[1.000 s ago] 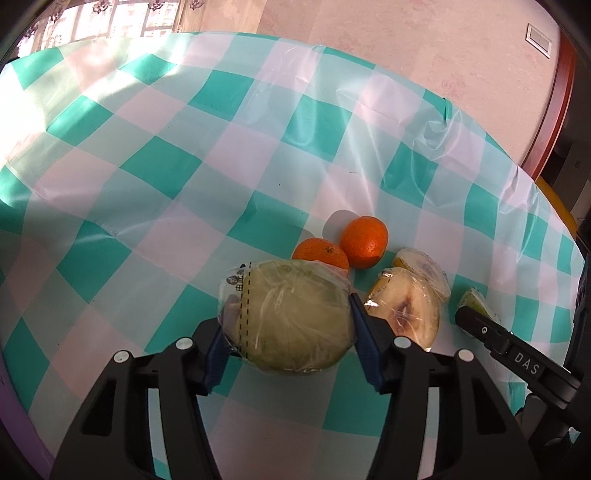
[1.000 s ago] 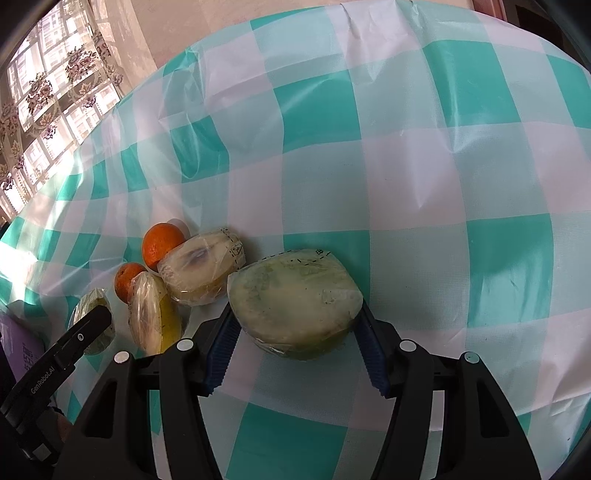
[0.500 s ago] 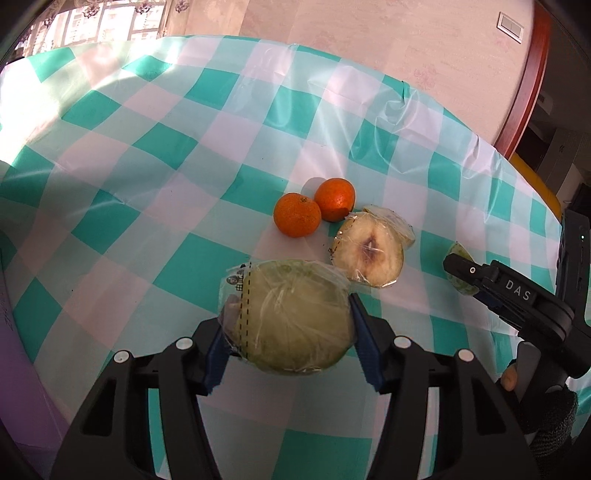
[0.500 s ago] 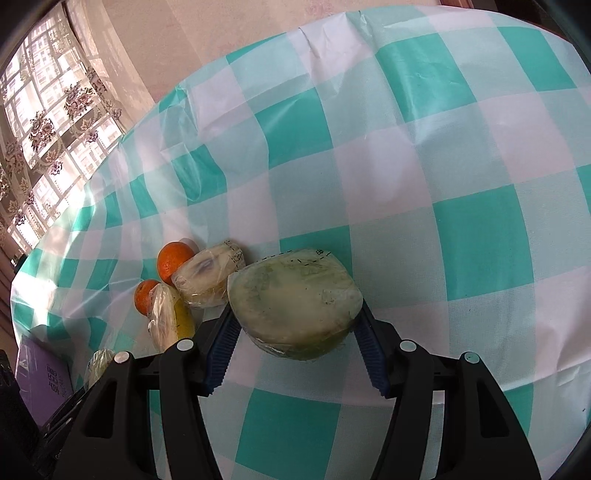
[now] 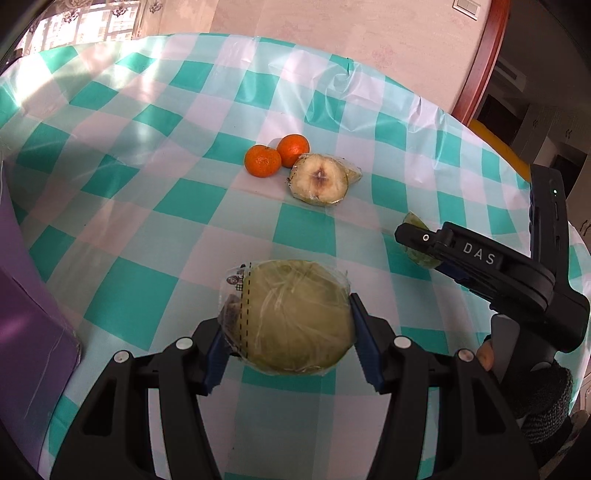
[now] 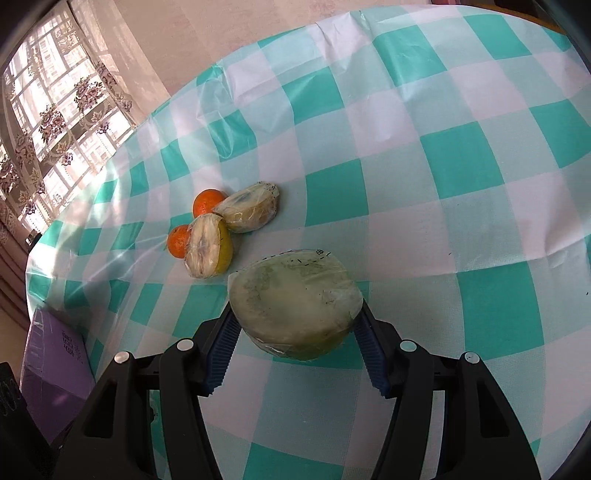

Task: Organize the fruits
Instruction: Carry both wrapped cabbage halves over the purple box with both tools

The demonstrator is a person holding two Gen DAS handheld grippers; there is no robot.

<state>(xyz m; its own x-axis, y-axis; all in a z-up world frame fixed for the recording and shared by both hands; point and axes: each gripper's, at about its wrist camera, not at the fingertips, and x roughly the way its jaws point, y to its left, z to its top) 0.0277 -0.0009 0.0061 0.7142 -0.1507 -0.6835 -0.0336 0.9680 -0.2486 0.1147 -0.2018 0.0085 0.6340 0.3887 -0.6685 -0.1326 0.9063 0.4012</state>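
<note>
A teal-and-white checked plastic cloth (image 5: 207,192) covers the round bench (image 6: 461,155). A purple box (image 5: 26,332) stands at the bench's near left edge. Beyond the bench's far side are a pale pink wall (image 5: 369,33), a lace-curtained window (image 6: 55,122) and a reddish wooden door frame (image 5: 480,62).

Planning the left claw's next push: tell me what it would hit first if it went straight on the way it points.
The left claw, shut on a wrapped melon half, points down at bare checked tablecloth; it would probably meet that first. Further along lies the wrapped cut fruit beside two tangerines, though depth is uncertain.
</note>
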